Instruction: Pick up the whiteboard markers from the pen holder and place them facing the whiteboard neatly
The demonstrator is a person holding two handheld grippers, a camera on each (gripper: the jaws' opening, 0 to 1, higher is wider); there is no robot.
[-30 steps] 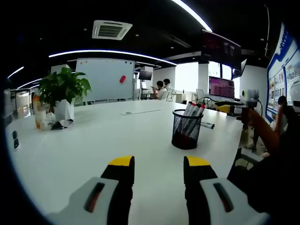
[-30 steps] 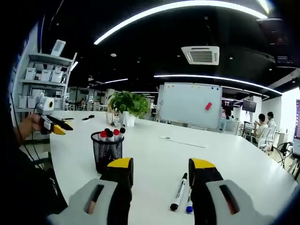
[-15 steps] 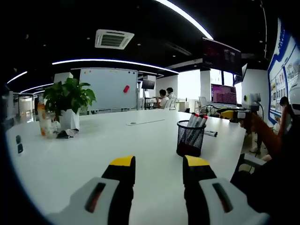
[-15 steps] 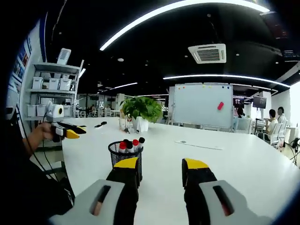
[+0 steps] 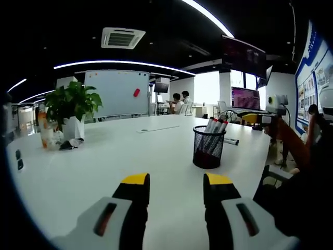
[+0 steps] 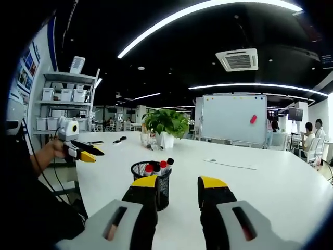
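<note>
2 grippers, left gripper [image 5: 172,187] & right gripper [image 6: 178,190], agape, empty; markers [image 5: 214,125] in pen holder [image 5: 207,147].

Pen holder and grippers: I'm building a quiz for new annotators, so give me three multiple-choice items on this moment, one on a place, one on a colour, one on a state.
1. Where do the markers stand?
A. In the pen holder
B. Flat beside the plant
C. On the whiteboard ledge

2. What colour is the pen holder?
A. White
B. Black
C. Yellow

3. What is the right gripper holding?
A. A marker
B. The pen holder
C. Nothing

Answers: 1 A, the caps stick out of the mesh cup on the table. 2 B, it is black mesh in both views. 3 C, its jaws stand apart with bare table between them; the left gripper is likewise open.
</note>
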